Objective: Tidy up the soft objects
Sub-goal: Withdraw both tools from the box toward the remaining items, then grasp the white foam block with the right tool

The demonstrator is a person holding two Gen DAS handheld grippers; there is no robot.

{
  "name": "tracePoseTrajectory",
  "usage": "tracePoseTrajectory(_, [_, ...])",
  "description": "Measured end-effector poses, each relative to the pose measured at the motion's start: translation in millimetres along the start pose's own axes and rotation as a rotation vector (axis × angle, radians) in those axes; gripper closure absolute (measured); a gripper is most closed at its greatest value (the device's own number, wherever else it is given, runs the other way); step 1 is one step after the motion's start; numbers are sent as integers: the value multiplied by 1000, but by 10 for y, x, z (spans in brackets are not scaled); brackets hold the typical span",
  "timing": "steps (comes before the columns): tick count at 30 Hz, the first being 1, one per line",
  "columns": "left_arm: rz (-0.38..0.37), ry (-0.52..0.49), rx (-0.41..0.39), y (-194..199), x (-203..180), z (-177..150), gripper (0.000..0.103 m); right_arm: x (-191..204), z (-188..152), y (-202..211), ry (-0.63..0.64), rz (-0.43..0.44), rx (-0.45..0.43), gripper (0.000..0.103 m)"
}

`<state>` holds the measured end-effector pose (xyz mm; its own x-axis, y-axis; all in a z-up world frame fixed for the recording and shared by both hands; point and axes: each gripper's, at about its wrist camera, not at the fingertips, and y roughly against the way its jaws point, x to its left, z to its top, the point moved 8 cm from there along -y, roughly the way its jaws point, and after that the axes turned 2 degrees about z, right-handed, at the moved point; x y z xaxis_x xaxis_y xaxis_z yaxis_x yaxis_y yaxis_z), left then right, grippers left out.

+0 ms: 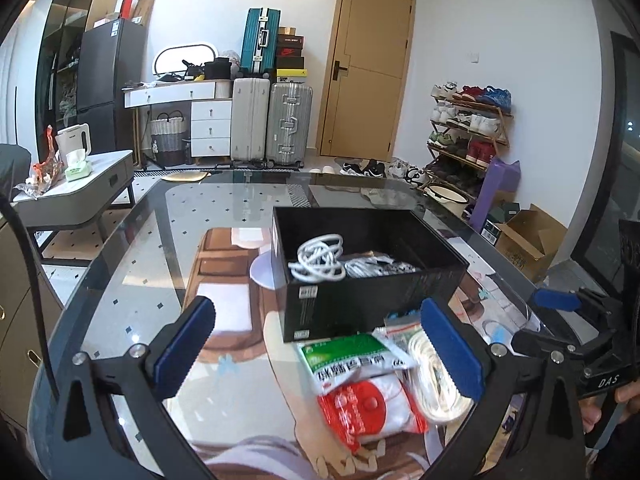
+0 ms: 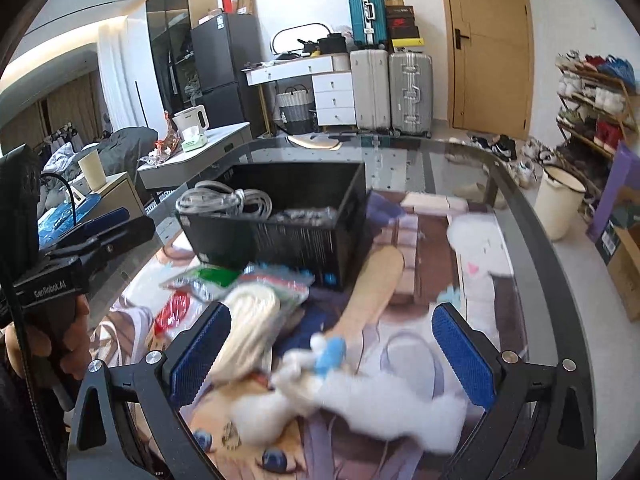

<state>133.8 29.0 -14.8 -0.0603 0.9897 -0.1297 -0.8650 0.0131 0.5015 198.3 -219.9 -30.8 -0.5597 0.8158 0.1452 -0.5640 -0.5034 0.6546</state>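
Observation:
A black box (image 1: pixel 372 300) on the glass table holds coiled white cables (image 1: pixel 320 260). In front of it lie a green-and-white packet (image 1: pixel 352 360), a red-and-white packet (image 1: pixel 372 408) and a bagged coil of cream rope (image 1: pixel 432 380). My left gripper (image 1: pixel 320 352) hangs open over them, its pads touching none. My right gripper (image 2: pixel 332 354) is open too. A blurred white plush toy (image 2: pixel 380 400) with a blue part lies between its fingers, ungripped. The rope coil (image 2: pixel 248 320) sits by its left pad. Each view shows the other gripper at its edge: right (image 1: pixel 548 320), left (image 2: pixel 108 226).
The glass table (image 2: pixel 532 264) covers a printed mat and curves away at the right. A hand (image 2: pixel 60 340) holds the left gripper. On the floor stand a white bucket (image 2: pixel 560 204), a shoe rack (image 1: pixel 468 136), a cardboard box (image 1: pixel 528 240) and a side table (image 1: pixel 80 192).

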Motion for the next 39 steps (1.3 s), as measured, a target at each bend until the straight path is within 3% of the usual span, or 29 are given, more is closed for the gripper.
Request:
tracePoseTrajectory(11, [6, -19, 31, -28, -31, -235, 0, -90, -387, 4, -19, -28, 72, 1])
tracePoseTrajectory(24, [-12, -20, 52, -58, -70, -324, 0, -458, -481, 36, -71, -92, 83, 1])
tracePoseTrajectory(39, [-25, -17, 72, -79, -90, -346, 0, -534, -527, -120, -108, -40, 97, 1])
